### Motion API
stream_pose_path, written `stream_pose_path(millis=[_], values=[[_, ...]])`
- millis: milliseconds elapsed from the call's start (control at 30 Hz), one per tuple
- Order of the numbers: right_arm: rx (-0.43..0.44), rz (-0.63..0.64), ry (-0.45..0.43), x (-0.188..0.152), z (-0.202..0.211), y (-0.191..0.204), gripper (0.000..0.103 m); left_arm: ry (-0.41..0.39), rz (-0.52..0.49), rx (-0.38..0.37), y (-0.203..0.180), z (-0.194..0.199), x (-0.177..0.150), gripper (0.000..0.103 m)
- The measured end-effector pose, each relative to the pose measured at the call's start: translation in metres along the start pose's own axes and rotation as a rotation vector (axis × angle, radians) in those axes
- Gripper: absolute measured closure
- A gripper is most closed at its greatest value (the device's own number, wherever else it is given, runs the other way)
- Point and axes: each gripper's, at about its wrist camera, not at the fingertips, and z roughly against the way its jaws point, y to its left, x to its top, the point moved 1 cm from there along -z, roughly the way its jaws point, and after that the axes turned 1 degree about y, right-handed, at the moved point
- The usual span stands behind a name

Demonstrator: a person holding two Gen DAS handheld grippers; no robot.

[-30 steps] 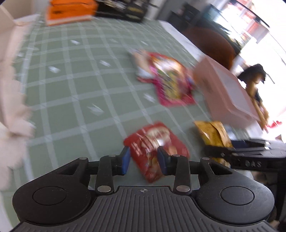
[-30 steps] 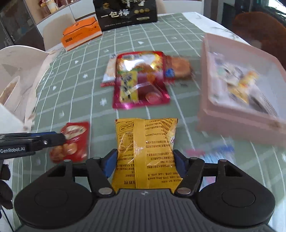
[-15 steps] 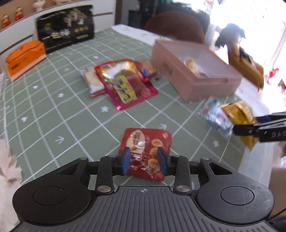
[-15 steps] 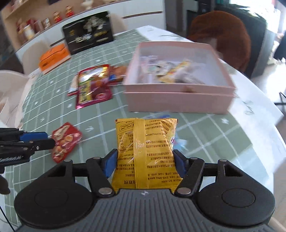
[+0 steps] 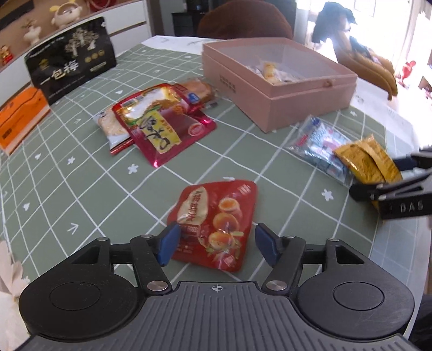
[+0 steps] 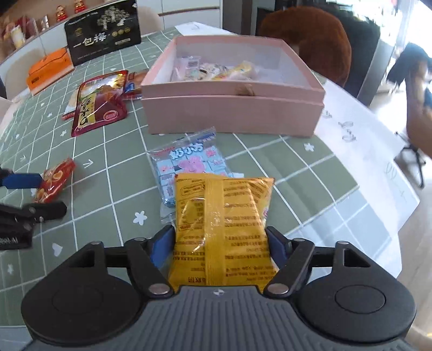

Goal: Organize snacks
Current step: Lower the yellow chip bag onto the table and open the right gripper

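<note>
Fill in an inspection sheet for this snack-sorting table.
Surface: green checked tablecloth, flat and dry.
Job's things: pink box, open, with snacks inside; red snack packet flat on the cloth; yellow snack packet overlapping the blue sweets packet; large red pouch lying over other packets.
Clutter: black gift bag and orange box at the far edge.
Grippers: left hand-held gripper has just been opening, its pads clear of the red snack packet between them; right hand-held gripper has just been opening around the yellow snack packet, and contact cannot be told.
Cables: nothing seen.
Surroundings: brown chair; shelf with figurines.
</note>
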Motion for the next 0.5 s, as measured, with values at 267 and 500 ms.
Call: stream_pose_path(millis=[267, 500], values=[[-0.005, -0.034, -0.028, -0.004, -0.002, -0.001, 0.020, -0.002, 0.133, -0.038, 0.023, -0.002, 0.005, 0.034], [-0.001, -0.028, -0.004, -0.003, -0.001, -0.003, 0.020, 0.028, 0.230, -0.042, 0.039, -0.009, 0.010, 0.025]])
